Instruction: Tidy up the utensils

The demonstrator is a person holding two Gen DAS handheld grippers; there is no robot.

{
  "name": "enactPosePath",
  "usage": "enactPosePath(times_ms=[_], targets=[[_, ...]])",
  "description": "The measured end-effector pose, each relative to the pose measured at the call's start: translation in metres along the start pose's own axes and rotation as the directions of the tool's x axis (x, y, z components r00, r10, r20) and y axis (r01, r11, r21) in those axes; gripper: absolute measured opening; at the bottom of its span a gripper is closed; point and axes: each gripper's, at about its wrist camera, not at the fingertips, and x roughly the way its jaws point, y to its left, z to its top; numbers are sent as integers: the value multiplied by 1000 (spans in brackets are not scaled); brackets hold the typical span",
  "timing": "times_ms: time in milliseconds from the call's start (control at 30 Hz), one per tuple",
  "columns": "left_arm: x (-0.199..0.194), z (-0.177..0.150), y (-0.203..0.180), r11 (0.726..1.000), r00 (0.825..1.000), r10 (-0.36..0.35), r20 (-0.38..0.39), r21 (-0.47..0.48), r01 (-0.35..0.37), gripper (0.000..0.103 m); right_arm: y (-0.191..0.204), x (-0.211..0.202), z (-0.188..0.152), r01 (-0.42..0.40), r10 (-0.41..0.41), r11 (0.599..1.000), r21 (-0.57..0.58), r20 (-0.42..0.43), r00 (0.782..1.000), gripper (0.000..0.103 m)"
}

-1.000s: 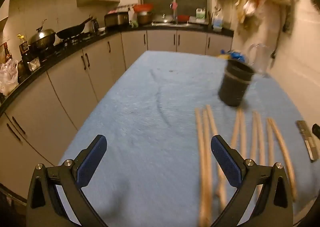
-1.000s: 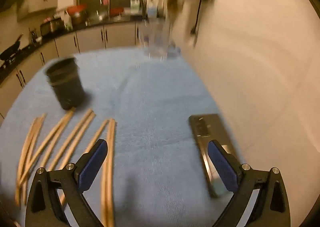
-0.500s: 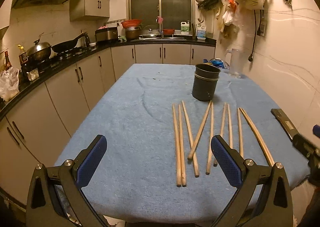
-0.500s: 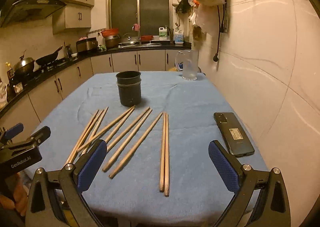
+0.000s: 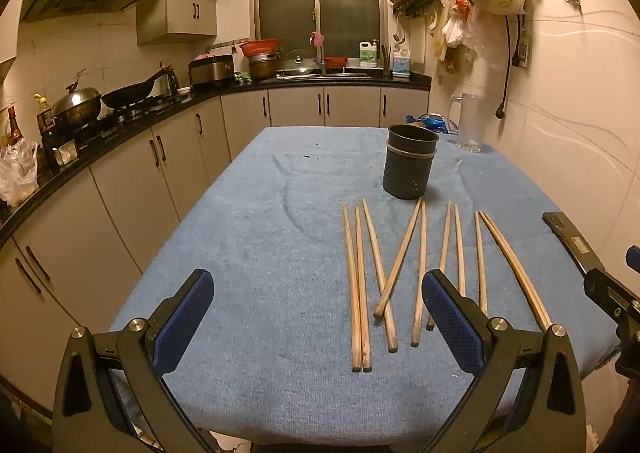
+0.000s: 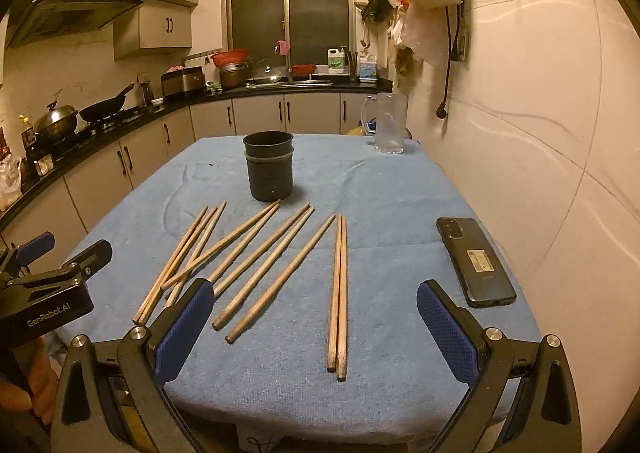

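Note:
Several wooden chopsticks (image 5: 400, 261) lie loose in a fan on the blue cloth-covered table (image 5: 280, 253); they also show in the right wrist view (image 6: 264, 261). A dark round utensil holder (image 5: 410, 161) stands upright just beyond them, seen too in the right wrist view (image 6: 269, 166). My left gripper (image 5: 318, 317) is open and empty, held above the table's near edge, left of the chopsticks. My right gripper (image 6: 314, 325) is open and empty, above the near edge over the chopsticks' near ends. Each gripper shows at the edge of the other's view.
A dark phone (image 6: 474, 260) lies face down at the table's right side, near the wall. A clear plastic jug (image 6: 387, 124) stands at the far right corner. Kitchen counters with cabinets (image 5: 120, 173) run along the left and back.
Both grippers have pulled back from close over the table to its near edge and steadied. The chopsticks, holder and phone have not moved.

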Motion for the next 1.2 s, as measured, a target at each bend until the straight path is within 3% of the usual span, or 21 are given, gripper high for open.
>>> enactPosePath(times_ms=[1200], targets=[[2, -1, 0, 1000, 1000, -4, -7, 6, 4, 103, -8, 10, -4, -21, 23, 999, 43, -47, 999, 102]])
